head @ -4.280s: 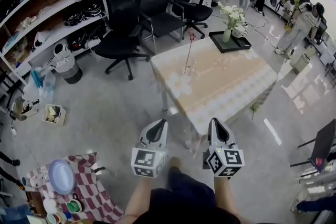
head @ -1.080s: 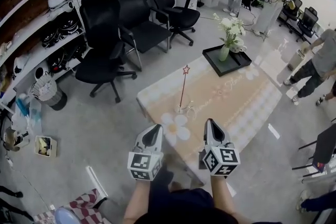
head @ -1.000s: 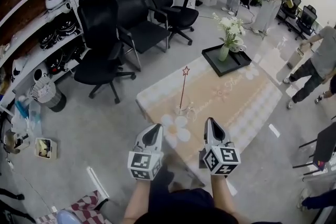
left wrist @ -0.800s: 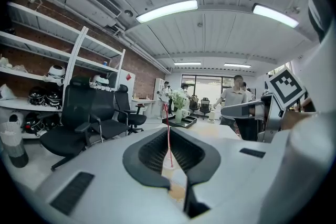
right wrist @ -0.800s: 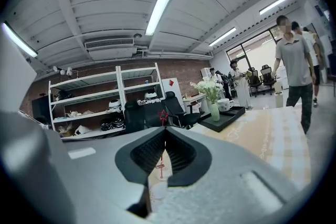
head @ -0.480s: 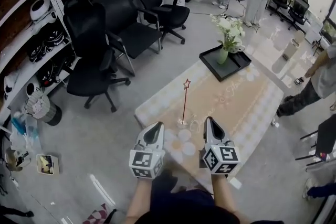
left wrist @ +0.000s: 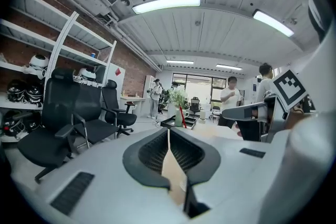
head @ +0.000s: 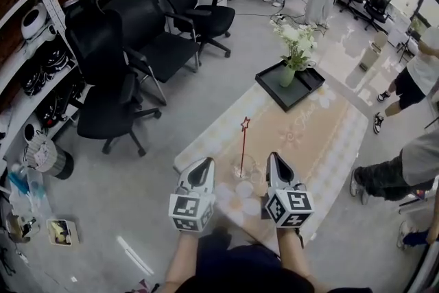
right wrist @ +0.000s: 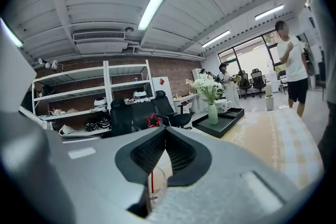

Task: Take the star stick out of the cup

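A thin red stick topped with a red star (head: 244,124) stands upright in a clear glass cup (head: 242,167) near the near end of the patterned table (head: 322,141). In the head view my left gripper (head: 204,163) is just left of the cup and my right gripper (head: 274,158) just right of it, both held level and short of it. Both pairs of jaws are shut with nothing between them. In the right gripper view the star (right wrist: 153,121) shows just left of the shut jaws (right wrist: 165,131), with the cup (right wrist: 157,189) below. The left gripper view shows its shut jaws (left wrist: 168,131) and the right gripper beside it.
A black tray (head: 307,84) holding a vase of white flowers (head: 293,44) and a white cup sits at the table's far end. Black office chairs (head: 110,89) and shelves stand to the left. A person's legs (head: 398,168) are at the table's right side; others stand farther back.
Both grippers have come forward to the table, so the cup now stands between their tips. A person has stepped in close at the right of the table.
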Tool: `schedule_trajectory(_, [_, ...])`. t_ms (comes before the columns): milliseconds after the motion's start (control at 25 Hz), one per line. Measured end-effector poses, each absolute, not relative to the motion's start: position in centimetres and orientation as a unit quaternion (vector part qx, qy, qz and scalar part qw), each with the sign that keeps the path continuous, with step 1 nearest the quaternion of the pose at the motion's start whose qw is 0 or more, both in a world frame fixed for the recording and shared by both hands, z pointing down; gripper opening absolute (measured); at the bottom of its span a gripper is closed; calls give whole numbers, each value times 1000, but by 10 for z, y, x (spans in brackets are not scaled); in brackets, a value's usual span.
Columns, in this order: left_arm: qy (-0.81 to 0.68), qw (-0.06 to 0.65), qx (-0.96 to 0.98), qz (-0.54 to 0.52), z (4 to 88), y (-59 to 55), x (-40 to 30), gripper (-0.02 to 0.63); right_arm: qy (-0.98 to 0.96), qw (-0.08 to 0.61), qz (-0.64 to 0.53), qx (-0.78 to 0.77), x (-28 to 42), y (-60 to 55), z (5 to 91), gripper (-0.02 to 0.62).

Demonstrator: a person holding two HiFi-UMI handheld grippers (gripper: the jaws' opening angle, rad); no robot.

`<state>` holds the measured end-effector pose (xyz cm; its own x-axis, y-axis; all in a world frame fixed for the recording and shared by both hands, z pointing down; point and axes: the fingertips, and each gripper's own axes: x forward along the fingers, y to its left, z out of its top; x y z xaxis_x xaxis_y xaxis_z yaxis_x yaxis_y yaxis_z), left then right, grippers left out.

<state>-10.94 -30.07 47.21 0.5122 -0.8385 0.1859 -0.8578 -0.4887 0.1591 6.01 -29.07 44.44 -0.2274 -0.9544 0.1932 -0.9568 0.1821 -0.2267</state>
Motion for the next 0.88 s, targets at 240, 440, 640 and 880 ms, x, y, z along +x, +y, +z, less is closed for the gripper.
schedule_trajectory(240, [-475, 116, 871, 43, 474, -322, -108, 18, -757, 4, 153, 635, 60, -303, 449, 5])
schedule_trajectory(440, [-465, 121, 875, 50, 480, -332, -105, 18, -755, 4, 156, 637, 55, -310, 453, 5])
schedule_trajectory(640, [-465, 125, 875, 50, 481, -340, -109, 18, -760, 4, 155, 631, 47, -318, 451, 5])
schedule_trajectory(880, [-469, 131, 872, 53, 487, -344, -118, 18, -767, 3, 149, 625, 33, -327, 445, 5])
